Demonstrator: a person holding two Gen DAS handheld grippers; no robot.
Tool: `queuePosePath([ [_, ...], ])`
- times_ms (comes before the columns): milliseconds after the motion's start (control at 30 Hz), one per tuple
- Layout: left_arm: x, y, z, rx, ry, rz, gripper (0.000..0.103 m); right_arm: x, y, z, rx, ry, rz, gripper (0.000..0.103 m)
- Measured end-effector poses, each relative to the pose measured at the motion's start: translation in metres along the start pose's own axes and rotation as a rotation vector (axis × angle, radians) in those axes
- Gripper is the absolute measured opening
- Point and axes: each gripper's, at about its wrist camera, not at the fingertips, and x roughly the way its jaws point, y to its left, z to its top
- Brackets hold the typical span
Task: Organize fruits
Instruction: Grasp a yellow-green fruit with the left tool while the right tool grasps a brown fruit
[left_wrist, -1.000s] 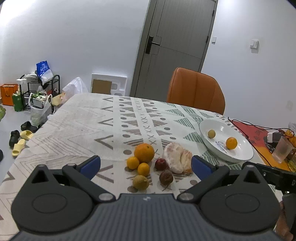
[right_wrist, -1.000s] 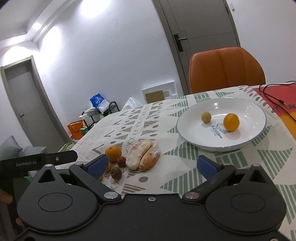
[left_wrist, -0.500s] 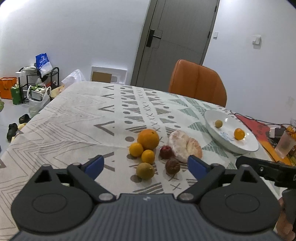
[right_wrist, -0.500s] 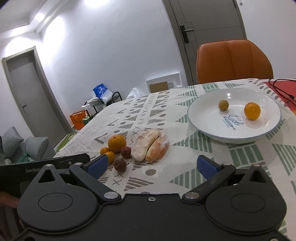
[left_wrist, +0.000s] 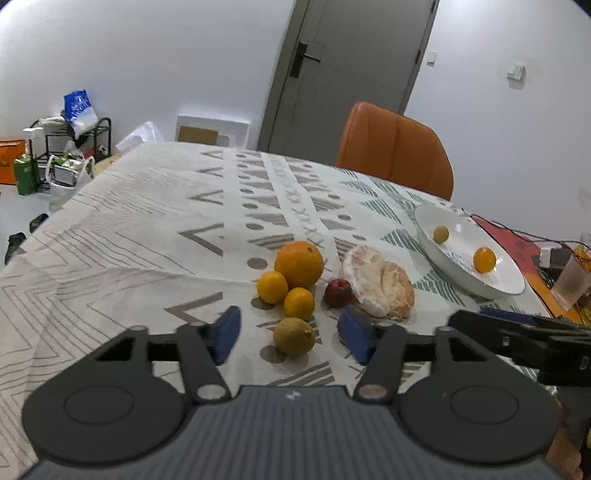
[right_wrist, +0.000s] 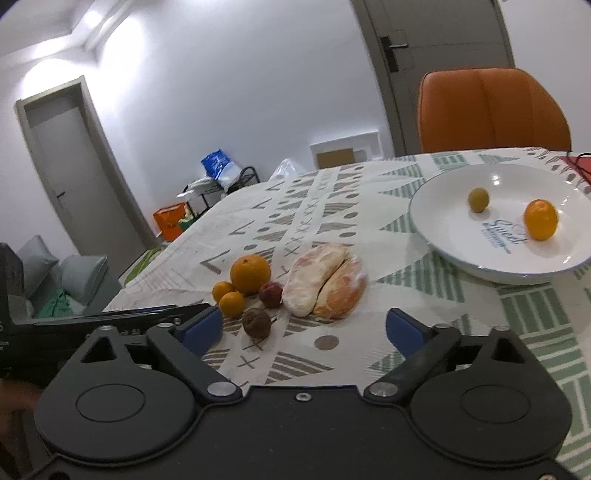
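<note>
Orange chair (left_wrist: 395, 149) behind table (perhaps leather), grey door (left_wrist: 351, 70).

Two low fisheye views look forward across a patterned tablecloth (left_wrist: 147, 229) from its near edge — the left one close behind the fruit cluster (left_wrist: 299, 280), the right angled from its right. Both share the white plate (right_wrist: 461, 254) and orange chair (left_wrist: 395, 147).

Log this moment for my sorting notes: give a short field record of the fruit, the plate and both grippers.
plate: white plate, right side of the table
on plate: small orange; greenish fruit
on cloth: large orange, peeled pomelo, five smaller fruits clustered
left gripper: jaws open around brownish-green fruit, not touching
right gripper: jaws open, empty
</note>
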Motion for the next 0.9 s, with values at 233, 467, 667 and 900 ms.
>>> queuePosePath([
  [233,0.015,0.005,-0.004,-0.004,0.037,-0.004,0.026,0.018,0.002,0.001,-0.004,0.048,0.01,0.079],
  [467,0.01,0.016,0.001,-0.018,0.024,-0.003,0.026,0.032,0.012,0.002,-0.021,0.083,0.038,0.07],
  [667,0.004,0.025,0.004,-0.037,0.012,0.013,0.026,0.045,0.025,0.003,-0.042,0.118,0.068,0.059],
  [900,-0.003,0.033,0.006,-0.079,-0.018,0.021,0.026,0.062,0.039,0.003,-0.108,0.161,0.079,0.022],
])
